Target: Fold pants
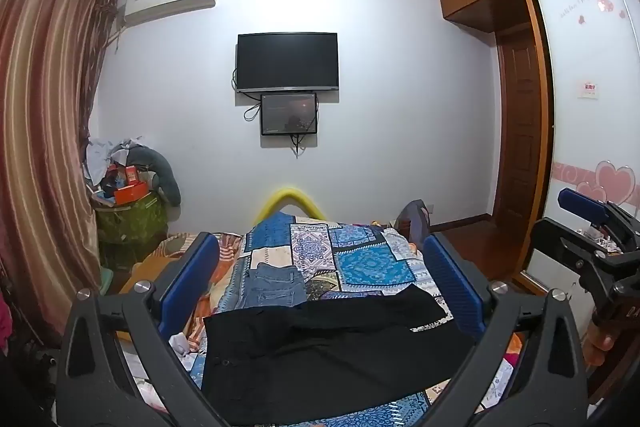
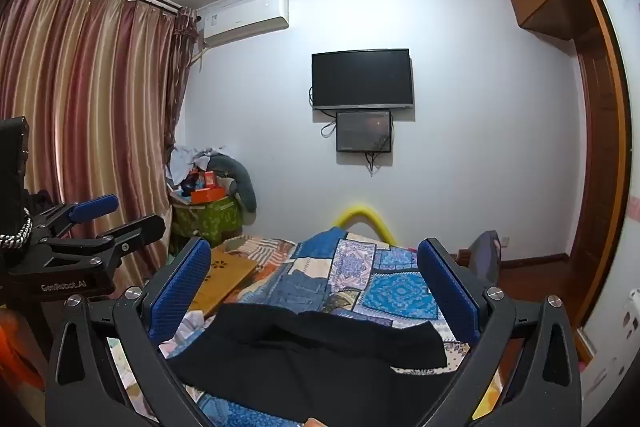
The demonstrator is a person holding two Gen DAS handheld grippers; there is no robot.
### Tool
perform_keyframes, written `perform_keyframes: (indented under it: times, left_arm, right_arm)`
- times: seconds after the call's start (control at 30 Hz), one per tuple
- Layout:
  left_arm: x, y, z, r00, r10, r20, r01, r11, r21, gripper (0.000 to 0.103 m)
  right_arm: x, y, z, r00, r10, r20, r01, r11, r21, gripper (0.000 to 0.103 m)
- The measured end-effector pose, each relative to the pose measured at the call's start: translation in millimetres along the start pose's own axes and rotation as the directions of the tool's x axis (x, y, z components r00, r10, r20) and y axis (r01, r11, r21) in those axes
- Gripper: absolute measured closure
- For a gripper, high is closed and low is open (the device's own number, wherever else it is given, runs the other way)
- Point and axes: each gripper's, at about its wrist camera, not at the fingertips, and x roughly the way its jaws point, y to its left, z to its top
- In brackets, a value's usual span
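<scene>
Black pants (image 1: 320,351) lie spread on the patterned blue bedspread (image 1: 368,263), waistband to the left, legs running right; they also show in the right wrist view (image 2: 312,351). My left gripper (image 1: 320,255) is open and empty, held above the pants, which lie between its blue fingers (image 1: 192,275). My right gripper (image 2: 314,267) is open and empty too, above the same pants. Each gripper shows at the edge of the other's view: the right one (image 1: 592,227) and the left one (image 2: 92,227).
A folded pair of blue jeans (image 1: 276,287) lies on the bed beyond the black pants. A yellow bed rail (image 1: 290,201), a cluttered green bin (image 1: 128,219), curtains (image 1: 44,127), a wall TV (image 1: 287,62) and a wardrobe (image 1: 576,107) surround the bed.
</scene>
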Motion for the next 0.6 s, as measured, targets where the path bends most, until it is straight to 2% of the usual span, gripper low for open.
perform_keyframes:
  times: [0.07,0.4,0.6]
  left_arm:
    - [-0.9,0.2,-0.2,1.000,0.002,0.021,-0.002,1.000,0.003,0.000]
    - [-3.2,0.2,7.5,1.000,0.004,0.006,-0.004,1.000,0.010,0.000]
    - [-0.8,-6.1,-1.0,1.000,0.018,0.025,-0.019,0.999,0.038,0.000]
  right_arm:
    - [0.1,0.5,0.0,1.000,0.002,-0.003,-0.002,1.000,-0.006,0.000]
    - [0.3,3.0,-0.2,1.000,0.001,-0.011,-0.001,1.000,0.001,0.000]
    - [0.9,1.6,0.1,1.000,-0.004,-0.017,0.004,1.000,0.009,0.000]
